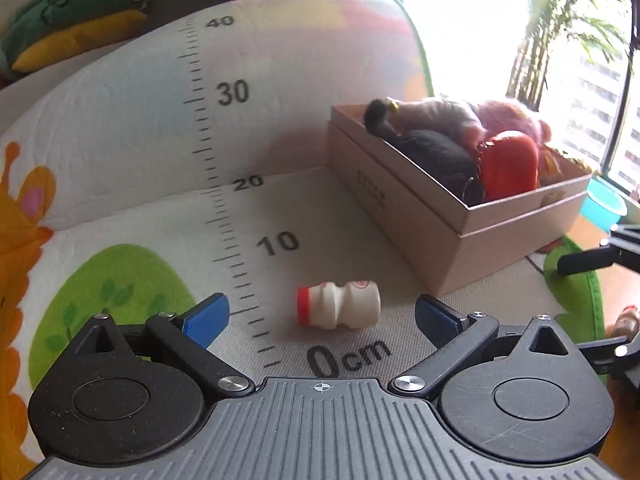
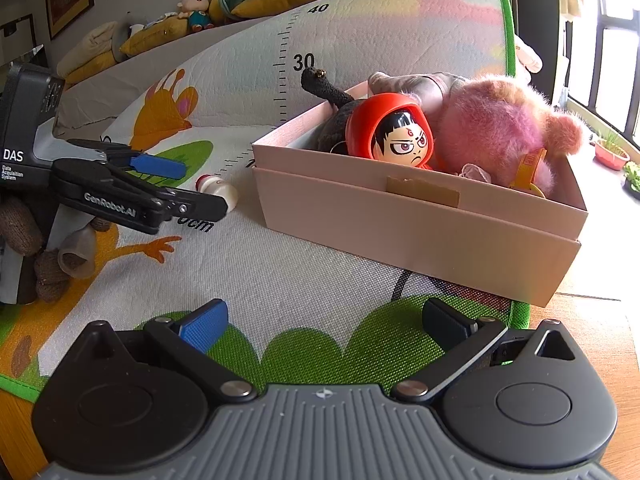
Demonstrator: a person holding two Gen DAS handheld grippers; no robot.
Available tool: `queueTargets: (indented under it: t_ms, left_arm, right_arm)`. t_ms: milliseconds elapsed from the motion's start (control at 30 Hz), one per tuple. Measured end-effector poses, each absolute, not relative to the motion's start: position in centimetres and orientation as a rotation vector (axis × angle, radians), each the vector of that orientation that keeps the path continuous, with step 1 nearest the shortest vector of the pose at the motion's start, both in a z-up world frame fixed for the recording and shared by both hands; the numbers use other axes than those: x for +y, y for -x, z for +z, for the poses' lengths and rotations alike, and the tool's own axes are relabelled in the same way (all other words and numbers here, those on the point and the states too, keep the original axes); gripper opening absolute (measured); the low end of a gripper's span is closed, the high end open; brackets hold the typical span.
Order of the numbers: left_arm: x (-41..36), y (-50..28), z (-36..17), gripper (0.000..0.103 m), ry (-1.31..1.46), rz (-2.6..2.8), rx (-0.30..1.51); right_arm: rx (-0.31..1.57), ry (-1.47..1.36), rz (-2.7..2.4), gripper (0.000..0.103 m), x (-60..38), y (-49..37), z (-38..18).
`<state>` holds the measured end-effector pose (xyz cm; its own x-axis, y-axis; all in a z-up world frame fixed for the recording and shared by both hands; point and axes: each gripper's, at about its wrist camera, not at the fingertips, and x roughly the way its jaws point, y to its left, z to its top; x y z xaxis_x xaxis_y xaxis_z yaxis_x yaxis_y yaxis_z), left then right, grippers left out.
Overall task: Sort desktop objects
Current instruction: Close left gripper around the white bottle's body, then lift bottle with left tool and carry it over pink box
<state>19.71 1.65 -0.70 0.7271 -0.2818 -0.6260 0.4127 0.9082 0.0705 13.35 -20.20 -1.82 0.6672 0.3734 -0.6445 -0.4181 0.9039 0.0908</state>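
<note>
A small white bottle with a red cap (image 1: 338,310) lies on its side on the printed mat, cap pointing left, near the ruler's 0 cm mark. My left gripper (image 1: 322,314) stands open around it, blue pads on either side without touching. In the right wrist view the same bottle (image 2: 218,191) peeks out behind the left gripper (image 2: 180,188). A pink cardboard box (image 2: 420,216) holds a red-hooded figurine (image 2: 394,132), a pink plush (image 2: 500,128) and a dark knitted toy (image 2: 324,84). My right gripper (image 2: 326,326) is open over the mat, holding nothing.
The box (image 1: 420,208) sits right of the bottle. The mat (image 1: 120,128) curves up at the back. A hand in a knitted glove (image 2: 24,236) holds the left gripper. Wooden tabletop (image 2: 600,320) shows at the right; plush toys (image 2: 192,8) line the sofa behind.
</note>
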Motion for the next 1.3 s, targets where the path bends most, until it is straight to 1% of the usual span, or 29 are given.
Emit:
queueTargets:
  t_ms: [133, 167, 200, 233, 367, 467, 567, 700, 767, 1033, 1167, 1300]
  left_arm:
    - [0.8, -20.1, -0.8, 0.099, -0.246, -0.375, 0.653]
    - [0.9, -20.1, -0.7, 0.093, -0.237, -0.376, 0.652]
    - [0.9, -20.1, -0.7, 0.077, -0.229, -0.37, 0.654]
    - [1.0, -20.2, -0.7, 0.073, -0.215, -0.364, 0.659]
    - [1.4, -20.3, -0.8, 0.078, -0.17, -0.346, 0.666]
    - [1.1, -20.1, -0.7, 0.077, -0.181, -0.341, 0.66]
    - [0.9, -19.8, -0.7, 0.07, -0.184, -0.353, 0.651]
    - [0.4, -19.3, -0.7, 0.054, -0.188, -0.367, 0.635]
    - [0.0, -18.9, -0.8, 0.048, -0.198, -0.366, 0.627]
    - [-1.8, -16.7, -0.6, 0.048, -0.218, -0.364, 0.628]
    - [-3.2, -15.1, -0.5, 0.047, -0.216, -0.389, 0.639]
    - [-5.1, -12.6, -0.5, 0.047, -0.22, -0.432, 0.649]
  right_arm:
    - [0.712, 0.067, 0.447, 0.103, -20.2, -13.4, -1.8]
    - [0.712, 0.067, 0.447, 0.103, -20.2, -13.4, -1.8]
    - [0.712, 0.067, 0.446, 0.103, -20.2, -13.4, -1.8]
    - [0.712, 0.067, 0.446, 0.103, -20.2, -13.4, -1.8]
    - [0.711, 0.066, 0.446, 0.103, -20.3, -13.4, -1.8]
    - [0.711, 0.066, 0.446, 0.103, -20.3, -13.4, -1.8]
    - [0.711, 0.065, 0.445, 0.103, -20.2, -13.4, -1.8]
    - [0.71, 0.062, 0.445, 0.103, -20.2, -13.4, -1.8]
    - [0.71, 0.061, 0.445, 0.103, -20.2, -13.4, -1.8]
    - [0.695, 0.011, 0.431, 0.103, -20.9, -13.4, -1.6]
    - [0.626, -0.115, 0.347, 0.103, -23.5, -12.9, -0.9]
    - [0.592, -0.148, 0.214, 0.103, -25.7, -12.2, -0.7]
